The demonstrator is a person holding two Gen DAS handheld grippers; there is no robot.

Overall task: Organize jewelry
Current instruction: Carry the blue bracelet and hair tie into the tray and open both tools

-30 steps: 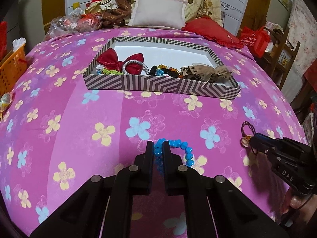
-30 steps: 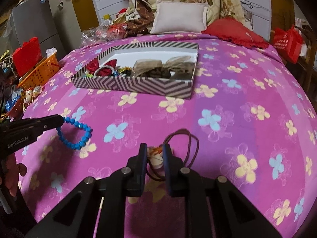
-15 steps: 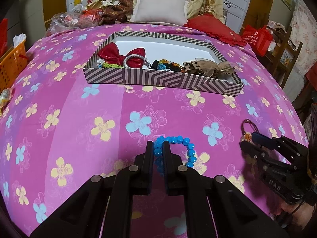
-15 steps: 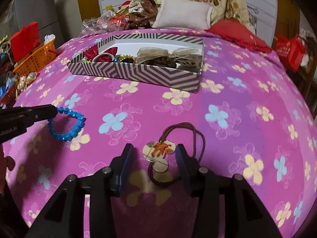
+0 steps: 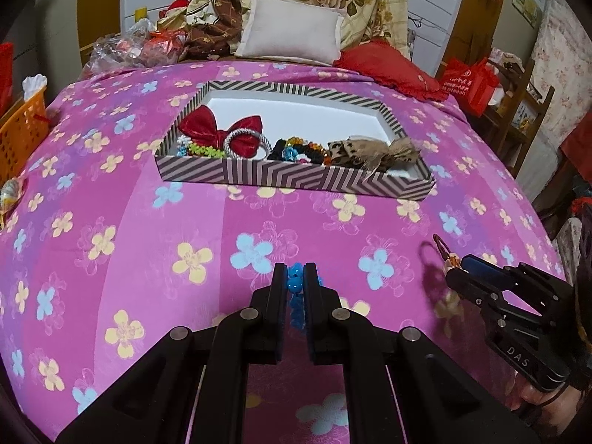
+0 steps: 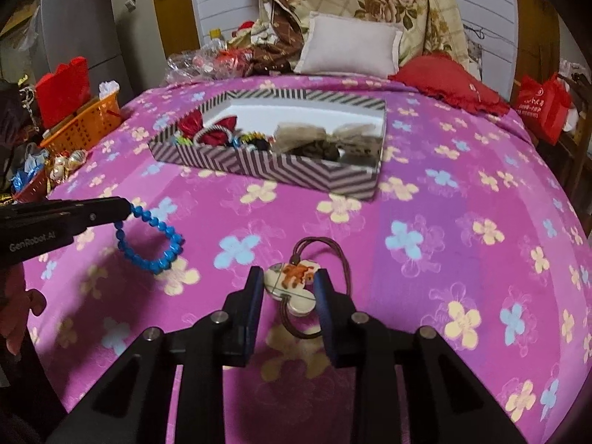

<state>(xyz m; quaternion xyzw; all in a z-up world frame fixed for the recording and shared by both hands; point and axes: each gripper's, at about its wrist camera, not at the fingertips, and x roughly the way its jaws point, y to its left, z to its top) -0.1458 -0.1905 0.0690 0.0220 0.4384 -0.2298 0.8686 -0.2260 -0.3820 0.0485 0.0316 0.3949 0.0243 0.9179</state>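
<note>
My left gripper (image 5: 295, 272) is shut on a blue bead bracelet (image 5: 295, 285) and holds it above the pink flowered bedspread; the bracelet hangs from the fingertips in the right wrist view (image 6: 150, 244). My right gripper (image 6: 288, 277) holds a cream pendant (image 6: 292, 283) on a brown cord loop between its jaws, lifted off the bed; it also shows in the left wrist view (image 5: 457, 264). The striped tray (image 5: 296, 179) further back holds a red bow (image 5: 218, 131), a silver bangle, beaded pieces and a brown bow (image 5: 373, 151).
An orange basket (image 5: 20, 133) stands at the bed's left edge. A white cushion (image 5: 292, 35) and a red pillow (image 5: 384, 68) lie behind the tray. A wooden rack with red bags (image 5: 477, 85) stands to the right.
Both grippers have risen off the bedspread with their items. The right jaws opened wider half a second ago and now pinch the pendant, which hangs lifted.
</note>
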